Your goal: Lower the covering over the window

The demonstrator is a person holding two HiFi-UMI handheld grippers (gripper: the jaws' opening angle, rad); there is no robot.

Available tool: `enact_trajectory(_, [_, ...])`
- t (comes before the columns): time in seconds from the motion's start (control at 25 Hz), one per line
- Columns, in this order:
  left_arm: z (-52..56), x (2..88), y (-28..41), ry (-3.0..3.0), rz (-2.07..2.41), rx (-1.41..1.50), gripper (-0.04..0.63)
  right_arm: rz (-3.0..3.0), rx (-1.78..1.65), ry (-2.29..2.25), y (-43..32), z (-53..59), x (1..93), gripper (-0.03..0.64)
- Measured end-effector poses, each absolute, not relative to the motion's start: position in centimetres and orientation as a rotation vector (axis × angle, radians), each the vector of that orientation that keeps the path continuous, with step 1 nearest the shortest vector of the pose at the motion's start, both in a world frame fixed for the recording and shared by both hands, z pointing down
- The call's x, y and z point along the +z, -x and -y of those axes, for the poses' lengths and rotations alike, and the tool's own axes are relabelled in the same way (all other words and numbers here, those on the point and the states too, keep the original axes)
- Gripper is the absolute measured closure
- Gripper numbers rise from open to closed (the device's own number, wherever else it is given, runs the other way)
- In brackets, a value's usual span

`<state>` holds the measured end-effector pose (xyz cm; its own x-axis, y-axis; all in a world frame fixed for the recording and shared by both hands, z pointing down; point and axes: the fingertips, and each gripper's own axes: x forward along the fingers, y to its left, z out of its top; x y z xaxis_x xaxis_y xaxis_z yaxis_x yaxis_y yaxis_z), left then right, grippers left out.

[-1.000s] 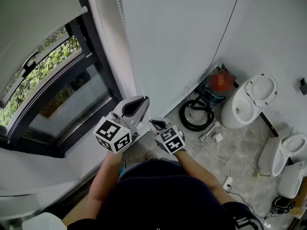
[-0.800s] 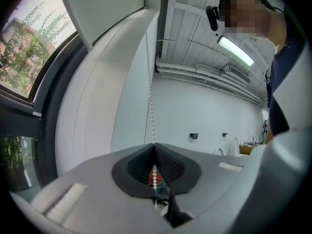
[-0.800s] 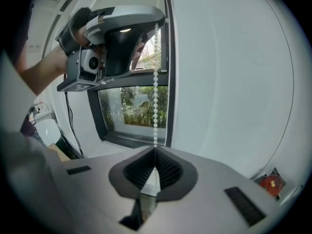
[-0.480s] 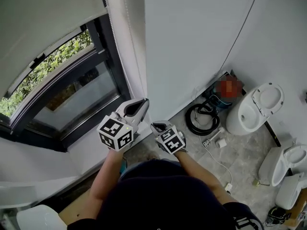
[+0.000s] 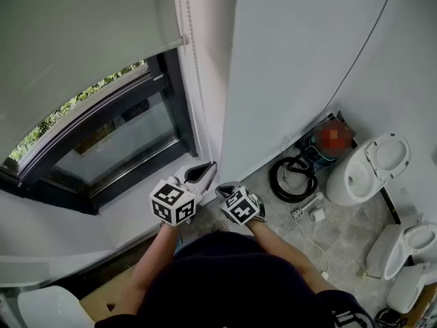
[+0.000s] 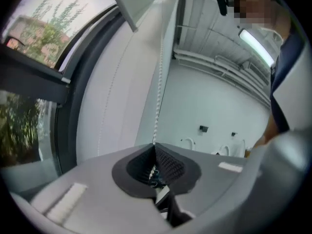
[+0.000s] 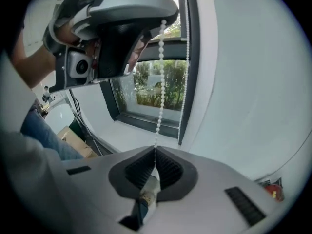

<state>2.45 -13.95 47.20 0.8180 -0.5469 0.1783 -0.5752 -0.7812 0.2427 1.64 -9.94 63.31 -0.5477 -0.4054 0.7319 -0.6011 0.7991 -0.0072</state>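
White bead chain (image 7: 161, 82) | left tool (image 6: 155, 145) clamped on it above | right tool (image 7: 155, 150) clamped on it below

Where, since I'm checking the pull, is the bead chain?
In the head view the bead chain hangs along the right side of the window frame, below the end of the blind, down into the left gripper and the right gripper, both shut on it.

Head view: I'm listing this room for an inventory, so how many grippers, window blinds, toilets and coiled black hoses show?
grippers: 2, left gripper and right gripper
window blind: 1
toilets: 2
coiled black hose: 1
Total: 6
A white piece at the right edge is unclear, not counted.
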Motion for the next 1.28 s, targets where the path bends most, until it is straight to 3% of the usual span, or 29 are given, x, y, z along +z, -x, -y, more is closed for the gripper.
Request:
enact_trajectory(0.52, [15.9,47.8,-0.8,-2.695,0.948,0.133,0.584,2.211,0.288,-0.699,-1.0,11.3,63.8,0.603])
enact_trajectory(1.0, [14.4,55.5,-0.1,-2.546,0.924,0.333,0.584,2.252,0.327,-0.726,-1.6,11.6,63.0,0.601])
enact_trajectory(1.28, [13.9,55.5,-0.4,-2.547,0.912,0.319,0.584,2.333,0.380,-0.801,-3.1,12.9,58.6,0.601])
